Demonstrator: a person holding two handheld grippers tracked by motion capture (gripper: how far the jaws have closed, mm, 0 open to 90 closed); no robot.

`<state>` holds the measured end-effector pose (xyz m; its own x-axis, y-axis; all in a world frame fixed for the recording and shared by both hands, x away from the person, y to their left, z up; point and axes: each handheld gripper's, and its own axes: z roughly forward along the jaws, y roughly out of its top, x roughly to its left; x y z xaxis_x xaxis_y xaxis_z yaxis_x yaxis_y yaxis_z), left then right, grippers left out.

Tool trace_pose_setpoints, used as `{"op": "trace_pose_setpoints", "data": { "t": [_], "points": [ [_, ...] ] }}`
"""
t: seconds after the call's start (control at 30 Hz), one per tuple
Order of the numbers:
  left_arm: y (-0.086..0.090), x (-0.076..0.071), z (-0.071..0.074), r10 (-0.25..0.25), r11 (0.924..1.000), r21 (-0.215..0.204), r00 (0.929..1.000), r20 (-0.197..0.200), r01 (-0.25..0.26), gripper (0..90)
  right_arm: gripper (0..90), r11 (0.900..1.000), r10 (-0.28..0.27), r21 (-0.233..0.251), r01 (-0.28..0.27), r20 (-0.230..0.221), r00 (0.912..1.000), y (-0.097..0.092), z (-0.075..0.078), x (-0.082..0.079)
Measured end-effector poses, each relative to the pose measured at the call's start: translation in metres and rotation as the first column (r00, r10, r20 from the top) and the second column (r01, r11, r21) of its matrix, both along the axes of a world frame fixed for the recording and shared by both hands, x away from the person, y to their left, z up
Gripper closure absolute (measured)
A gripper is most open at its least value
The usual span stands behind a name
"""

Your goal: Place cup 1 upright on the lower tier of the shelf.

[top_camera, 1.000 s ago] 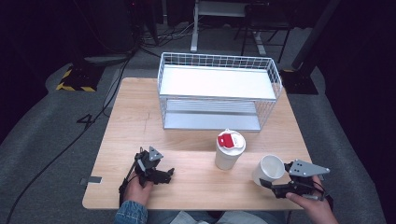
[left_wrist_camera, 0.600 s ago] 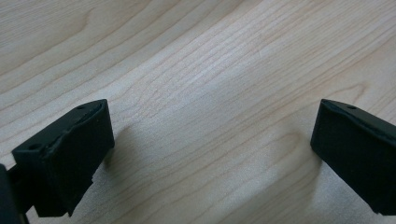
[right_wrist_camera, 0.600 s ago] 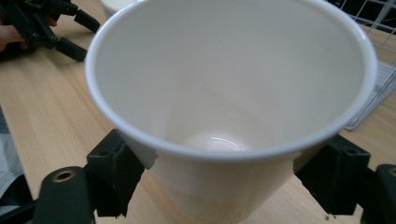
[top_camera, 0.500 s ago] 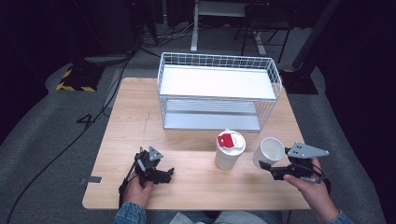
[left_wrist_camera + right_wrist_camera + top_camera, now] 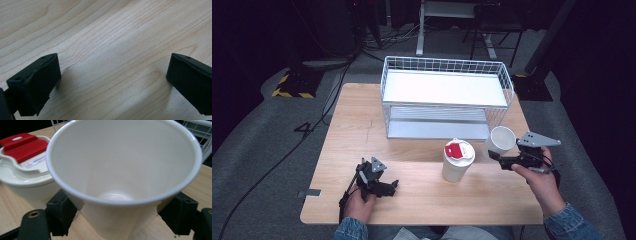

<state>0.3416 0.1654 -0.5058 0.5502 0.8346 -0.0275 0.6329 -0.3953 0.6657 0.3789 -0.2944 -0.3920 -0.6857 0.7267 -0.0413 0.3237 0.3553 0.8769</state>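
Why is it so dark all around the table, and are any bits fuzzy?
High view: light falls on the table and wire basket, the room around stays black. Left gripper view: the wood is sharp, the black fingers soft and shadowed. Right gripper view: the white cup is close, its near rim a little blurry, with a shine at the bottom.

Showing a dark figure "4" (image 5: pixel 305 129), marked on the grey floor just left of the light wooden table. Carrying a small white label with a barcode and fine print (image 5: pixel 35 161), too small for reading, on the cream lid of the lidded cup beside its red flap.
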Motion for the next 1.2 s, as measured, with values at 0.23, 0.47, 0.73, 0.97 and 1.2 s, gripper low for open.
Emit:
{"op": "trace_pose_setpoints", "data": {
  "t": [0.23,0.47,0.73,0.97,1.2],
  "points": [
    [0.0,0.0,0.0,-0.001,1.0,0.0,1.0,0.0,0.001,0.0,22.5,0.9989,-0.046,-0.01,0.046,0.003,0.999,0.009,-0.008,0.023],
    [0.0,0.0,0.0,-0.001,1.0,0.0,1.0,0.0,0.001,0.0,22.5,0.9969,-0.077,-0.017,0.077,-0.002,0.997,0.022,-0.016,0.043],
    [0.0,0.0,0.0,-0.001,1.0,0.0,1.0,0.0,0.001,0.0,22.5,0.9945,-0.103,-0.02,0.103,-0.011,0.9946,0.033,-0.026,0.063],
    [0.0,0.0,0.0,-0.001,1.0,0.0,1.0,0.0,0.001,0.0,22.5,0.9913,-0.13,-0.017,0.131,0.006,0.9914,0.043,-0.032,0.079],
    [0.0,0.0,0.0,-0.001,1.0,0.001,1.0,0.0,0.001,0.0,22.5,0.9899,-0.14,-0.019,0.141,0.026,0.9898,0.053,-0.04,0.091]
  ]
}}
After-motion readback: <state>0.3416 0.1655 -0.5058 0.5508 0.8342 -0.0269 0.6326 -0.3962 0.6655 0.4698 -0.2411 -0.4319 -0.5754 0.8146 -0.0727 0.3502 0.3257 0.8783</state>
